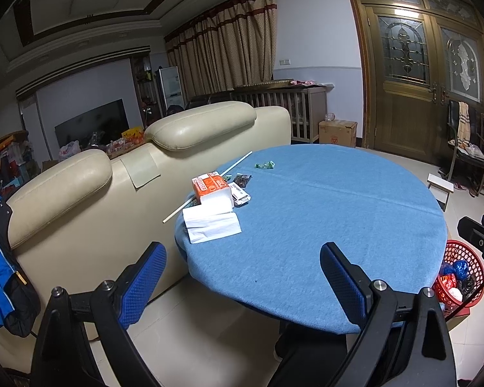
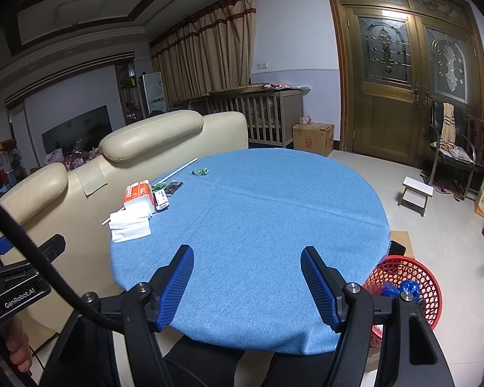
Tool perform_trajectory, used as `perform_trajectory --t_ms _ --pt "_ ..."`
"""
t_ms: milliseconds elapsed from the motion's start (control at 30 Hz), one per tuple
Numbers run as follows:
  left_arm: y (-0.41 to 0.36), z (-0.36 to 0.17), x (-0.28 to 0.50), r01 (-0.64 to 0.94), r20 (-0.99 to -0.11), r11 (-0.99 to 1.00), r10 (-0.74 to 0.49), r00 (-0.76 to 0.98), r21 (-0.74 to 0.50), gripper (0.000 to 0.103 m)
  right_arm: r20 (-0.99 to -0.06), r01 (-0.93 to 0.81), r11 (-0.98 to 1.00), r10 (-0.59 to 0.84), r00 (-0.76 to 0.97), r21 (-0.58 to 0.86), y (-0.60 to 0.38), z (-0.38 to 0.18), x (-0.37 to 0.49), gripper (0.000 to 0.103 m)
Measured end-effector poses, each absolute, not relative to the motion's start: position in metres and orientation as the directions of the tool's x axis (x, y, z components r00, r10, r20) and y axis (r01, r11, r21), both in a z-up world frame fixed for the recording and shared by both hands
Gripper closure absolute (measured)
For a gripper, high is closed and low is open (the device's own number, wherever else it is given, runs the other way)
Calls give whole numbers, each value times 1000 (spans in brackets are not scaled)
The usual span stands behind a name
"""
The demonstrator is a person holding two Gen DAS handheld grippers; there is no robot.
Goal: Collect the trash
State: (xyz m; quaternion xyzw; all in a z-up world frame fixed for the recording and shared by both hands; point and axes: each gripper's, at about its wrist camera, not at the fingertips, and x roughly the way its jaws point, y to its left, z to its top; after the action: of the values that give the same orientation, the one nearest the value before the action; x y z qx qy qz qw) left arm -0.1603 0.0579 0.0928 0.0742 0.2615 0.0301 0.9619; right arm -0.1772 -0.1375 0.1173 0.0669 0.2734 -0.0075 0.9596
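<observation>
A round table with a blue cloth point(image 1: 322, 219) point(image 2: 267, 219) holds trash at its far left: a green wrapper point(image 1: 264, 164) point(image 2: 200, 171), a dark wrapper point(image 1: 243, 180) point(image 2: 173, 187), a white printed packet point(image 1: 241, 195) point(image 2: 161, 200) and a long white stick point(image 1: 209, 190) point(image 2: 177, 169). An orange tissue pack point(image 1: 211, 190) point(image 2: 138, 195) and loose white tissue point(image 1: 211, 225) point(image 2: 129, 225) lie beside them. A red basket point(image 1: 459, 271) point(image 2: 406, 287) holding trash stands on the floor right of the table. My left gripper point(image 1: 242, 277) and right gripper point(image 2: 247, 277) are open and empty at the near table edge.
A cream sofa point(image 1: 145, 174) point(image 2: 113, 161) backs against the table's left side. A small white stool point(image 1: 440, 187) point(image 2: 416, 192), a cardboard box point(image 1: 337, 132) point(image 2: 313, 138) and chairs point(image 2: 451, 148) stand on the tiled floor near the wooden door.
</observation>
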Motion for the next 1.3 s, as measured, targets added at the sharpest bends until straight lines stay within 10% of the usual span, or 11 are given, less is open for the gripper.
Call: perform_trajectory --t_ms 1300 --pt "84 76 -149 -57 -543 991 115 832 122 7 -553 51 996 -2 833 73 -121 111 -166 31"
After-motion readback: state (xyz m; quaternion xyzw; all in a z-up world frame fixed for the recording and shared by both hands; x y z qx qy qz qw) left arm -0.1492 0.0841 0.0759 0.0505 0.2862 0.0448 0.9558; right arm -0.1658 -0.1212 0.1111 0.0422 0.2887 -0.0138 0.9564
